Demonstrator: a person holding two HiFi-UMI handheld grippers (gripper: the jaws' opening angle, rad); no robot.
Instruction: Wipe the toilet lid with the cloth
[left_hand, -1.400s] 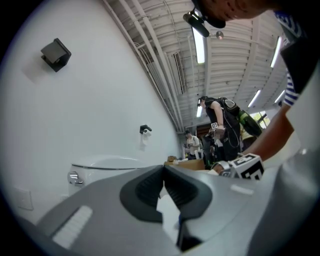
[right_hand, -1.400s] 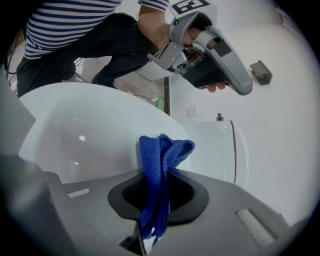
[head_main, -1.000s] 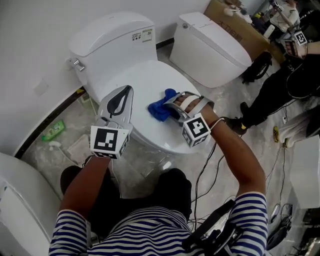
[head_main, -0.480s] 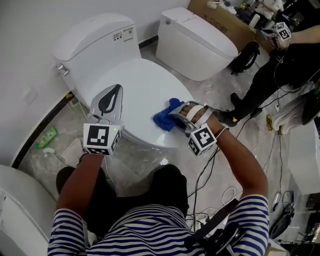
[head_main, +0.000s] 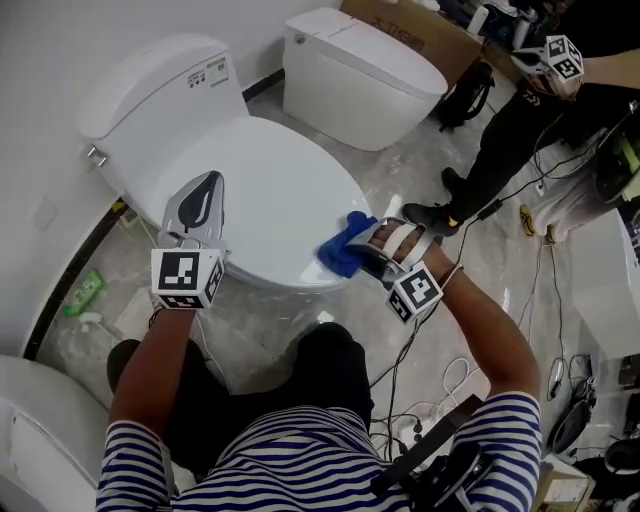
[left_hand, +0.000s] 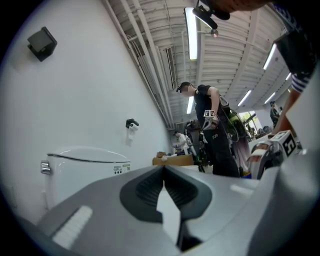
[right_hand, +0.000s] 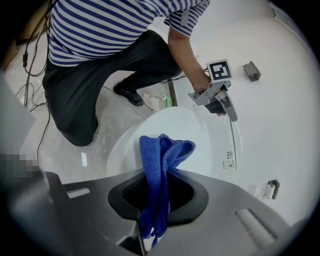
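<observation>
The crumpled blue cloth (head_main: 343, 251) sits on the front right edge of the white oval toilet lid (head_main: 262, 180), pinched by the right gripper (head_main: 360, 247). The left gripper (head_main: 205, 190) hovers over the lid's left side.

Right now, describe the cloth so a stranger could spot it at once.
Find the white toilet with the tank, lid closed. At the lid's near right edge, the right hand-held gripper clamps a bunched cloth. It alone is bright blue amid white porcelain.

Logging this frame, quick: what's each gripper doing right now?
Left gripper: closed, empty.
Right gripper: closed on the cloth.
</observation>
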